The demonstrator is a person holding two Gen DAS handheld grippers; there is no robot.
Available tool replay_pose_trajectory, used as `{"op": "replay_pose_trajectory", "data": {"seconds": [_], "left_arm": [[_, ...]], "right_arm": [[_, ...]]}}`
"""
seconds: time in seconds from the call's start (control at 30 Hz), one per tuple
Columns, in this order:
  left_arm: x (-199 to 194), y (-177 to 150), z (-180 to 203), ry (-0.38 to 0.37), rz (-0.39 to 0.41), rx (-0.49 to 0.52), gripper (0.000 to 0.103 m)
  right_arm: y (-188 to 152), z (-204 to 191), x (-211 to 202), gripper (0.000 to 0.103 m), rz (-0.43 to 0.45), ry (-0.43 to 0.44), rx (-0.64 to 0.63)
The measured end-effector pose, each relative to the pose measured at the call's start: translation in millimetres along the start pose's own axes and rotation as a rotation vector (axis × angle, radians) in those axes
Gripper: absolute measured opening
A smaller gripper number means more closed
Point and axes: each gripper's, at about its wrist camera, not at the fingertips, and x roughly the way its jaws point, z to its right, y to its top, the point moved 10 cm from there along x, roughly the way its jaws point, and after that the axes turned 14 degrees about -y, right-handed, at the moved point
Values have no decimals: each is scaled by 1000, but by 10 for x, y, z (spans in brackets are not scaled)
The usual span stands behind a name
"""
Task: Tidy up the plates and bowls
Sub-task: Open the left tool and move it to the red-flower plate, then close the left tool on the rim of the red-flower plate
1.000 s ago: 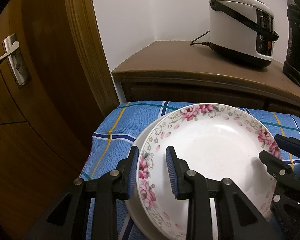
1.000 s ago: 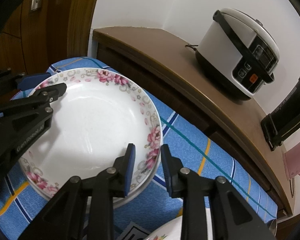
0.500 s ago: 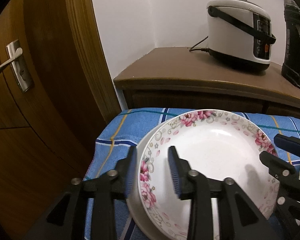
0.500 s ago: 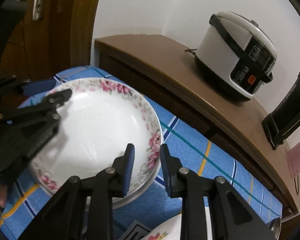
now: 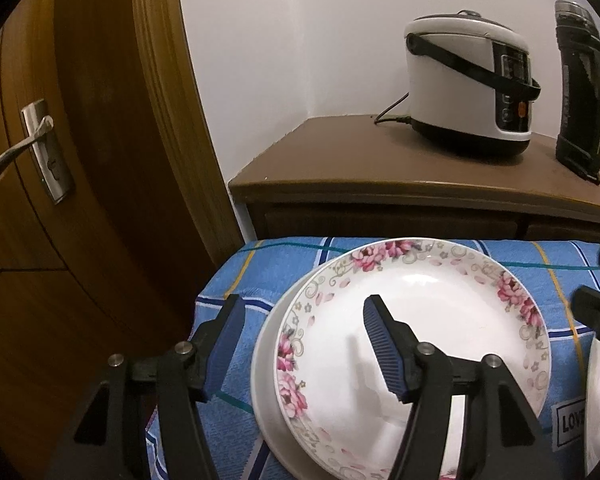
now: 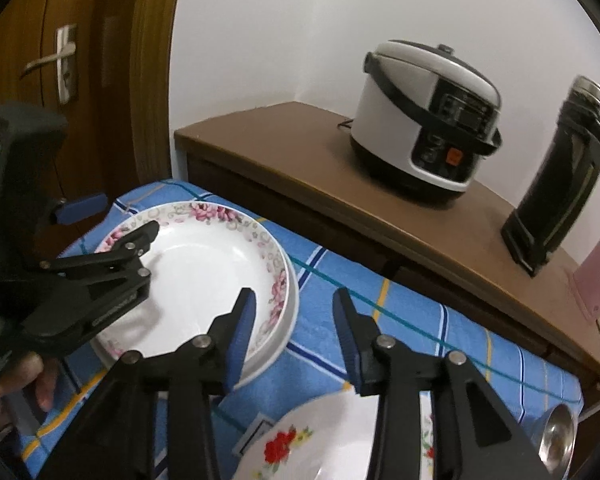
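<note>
A: Plates first: the pink-flowered plate (image 5: 420,328) sits nested on a plain white plate (image 5: 265,372), and that stack is at the left end of the worktop (image 5: 260,280), on the blue checked cloth, close to the far edge by the wooden cabinet (image 5: 340,172).

B: And the tongs, holding anything?

A: Nope. The left tongs (image 5: 304,344) have just been opening and now stand wide, straddling the near-left rim of the stack, one pad outside over the cloth, the other over the plate's well. Neither pad presses on the rim.

B: Right side?

A: The right tongs (image 6: 294,330) have just been opening too, gap is moderate. One pad hangs over the stack's right rim, the other over bare cloth. Nothing pinched there either.

B: Other dishes?

A: There's a red-flowered plate (image 6: 300,440) at the near edge, under the right tongs, apart from the stack. A metal spoon (image 6: 556,436) lies near the right end. Rice cooker (image 6: 424,120) and a black flask (image 6: 560,184) stand on the cabinet behind.
</note>
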Motion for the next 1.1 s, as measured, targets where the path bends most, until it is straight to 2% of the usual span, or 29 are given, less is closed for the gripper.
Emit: {"op": "replay_pose_trajectory", "data": {"seconds": [0.23,0.37,0.53,0.8,1.1], "left_arm": [[-211,102,96,-7,71,-8,64],[-322,48,265,-76,65,-38,64],[-517,-107,723,-158,56,17,64],[-664,-360,1351,-326,2,72,64],[-550,-571,1689,-383,-68,109,64]], "right_arm": [[-247,534,-310,42,17,-68,137],[-423,868,-411,42,23,-120,210],[-679,1146,-446,42,-26,-150,245],[-1056,1337,-400,42,-114,-167,240],[-1269,1339,-293,42,-208,-176,192]]}}
